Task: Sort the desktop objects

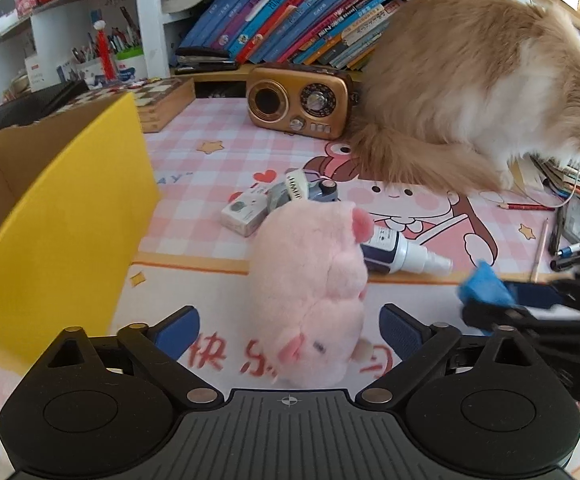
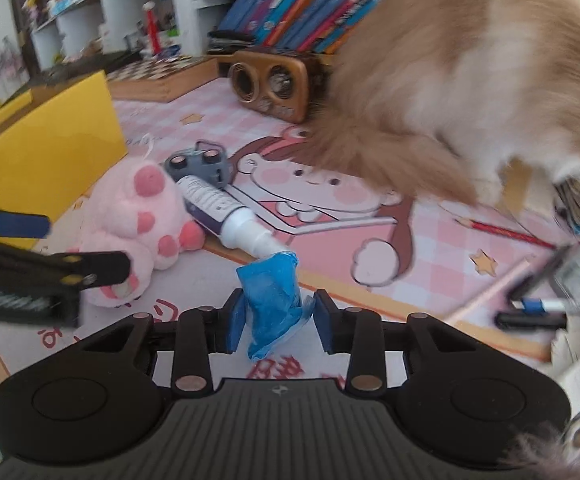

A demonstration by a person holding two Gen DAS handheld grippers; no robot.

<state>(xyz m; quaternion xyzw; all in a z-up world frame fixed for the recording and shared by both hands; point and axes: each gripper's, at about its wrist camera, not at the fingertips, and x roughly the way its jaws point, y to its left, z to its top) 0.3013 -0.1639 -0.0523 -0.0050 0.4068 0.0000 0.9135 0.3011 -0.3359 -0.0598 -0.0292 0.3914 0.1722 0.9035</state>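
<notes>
Left gripper [image 1: 290, 330] spread wide around pink plush pig [image 1: 309, 296]; long axis runs away from camera, snout nearest. Right gripper [image 2: 278, 320] pinches crumpled blue bag [image 2: 274, 296] above the mat [image 2: 429, 280], beside spray bottle [image 2: 226, 216].

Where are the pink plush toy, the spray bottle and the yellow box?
pink plush toy [image 1: 309, 280], left wrist view, its body.
spray bottle [image 2: 214, 206], right wrist view, its label.
yellow box [image 1: 62, 232], left wrist view, its outer wall.
</notes>
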